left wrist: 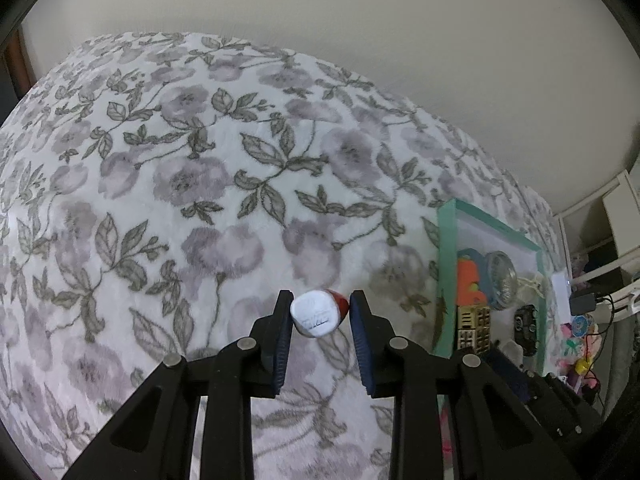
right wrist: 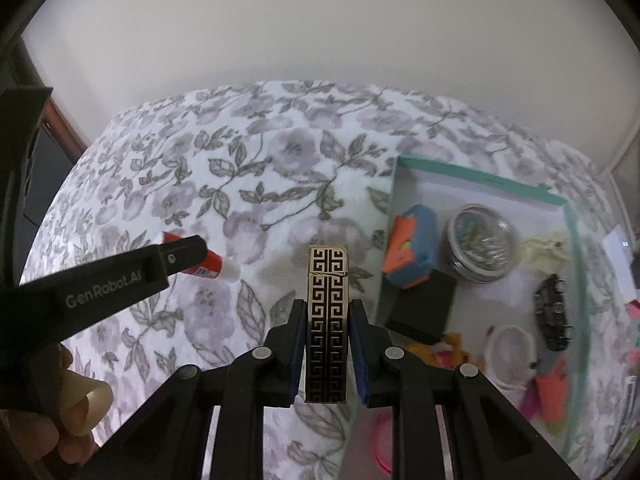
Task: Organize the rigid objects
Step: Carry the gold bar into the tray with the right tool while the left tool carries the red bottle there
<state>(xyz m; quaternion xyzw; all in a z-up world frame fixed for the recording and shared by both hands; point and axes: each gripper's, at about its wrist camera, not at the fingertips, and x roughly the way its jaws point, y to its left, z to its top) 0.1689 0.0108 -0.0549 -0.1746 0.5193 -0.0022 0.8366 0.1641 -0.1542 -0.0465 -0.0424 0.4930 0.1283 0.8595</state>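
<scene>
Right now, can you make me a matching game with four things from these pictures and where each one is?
Things:
1. red and white glue tube
2. gold and black patterned lighter
3. round silver tin
4. blue and orange toy

Places:
A. inside the teal box, in the middle near its far wall
B. between the fingers of the right gripper
C. inside the teal box, at its left wall
D. between the fingers of the left gripper

Pairs: 1-D, 2-B, 3-A, 4-C
</scene>
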